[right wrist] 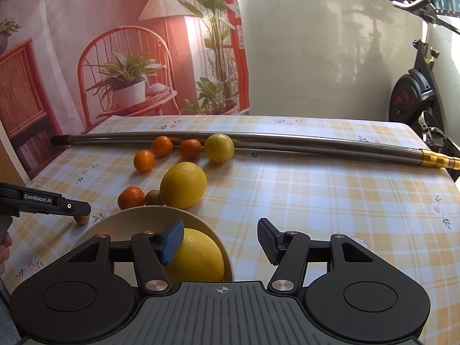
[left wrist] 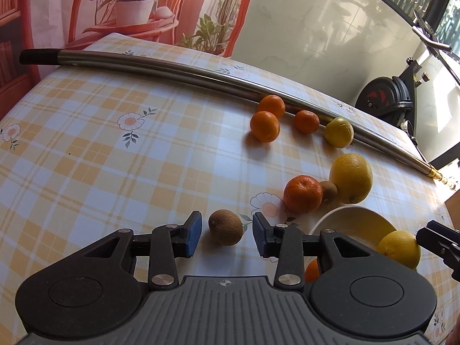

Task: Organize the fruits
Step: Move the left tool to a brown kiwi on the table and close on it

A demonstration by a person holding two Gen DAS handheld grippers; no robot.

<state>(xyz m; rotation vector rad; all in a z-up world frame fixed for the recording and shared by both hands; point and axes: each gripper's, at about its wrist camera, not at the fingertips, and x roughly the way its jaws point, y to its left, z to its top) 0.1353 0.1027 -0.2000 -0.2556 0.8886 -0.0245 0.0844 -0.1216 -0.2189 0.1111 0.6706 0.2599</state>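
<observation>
Blue-Padded Grippers at the Fruit Table

Blue pads of the left gripper (left wrist: 227, 237) stand apart on either side of a brown kiwi (left wrist: 225, 227). The kiwi lies on the tablecloth between the fingers, with a visible gap at each pad; the jaws are released and nothing is grasped.

The right gripper (right wrist: 220, 241) hovers at the near right of a cream bowl (right wrist: 120, 215). Its jaws are spread and hold nothing. The left pad (right wrist: 172, 241) overlaps a large yellow citrus (right wrist: 198, 256) that sits in the bowl; whether pad and fruit touch cannot be told. An orange fruit (left wrist: 312, 270) also shows in the bowl, mostly hidden.

Just beyond the bowl lie a tangerine (left wrist: 302, 193), a second kiwi (left wrist: 329, 191) and a large lemon (left wrist: 351, 178), close together. Farther off, three small tangerines (left wrist: 265, 126) and a yellow-green citrus (left wrist: 339, 132) lie beside a long metal pole (left wrist: 172, 67) that runs across the far side of the table.

The table carries a yellow-and-white checked cloth (left wrist: 115, 158) with daisy prints. Behind it hang a printed backdrop (right wrist: 115, 57) showing a chair, lamp and potted plants, and a pale marble-look wall (right wrist: 316, 57). An exercise bike (right wrist: 417, 97) stands at the far right.
</observation>
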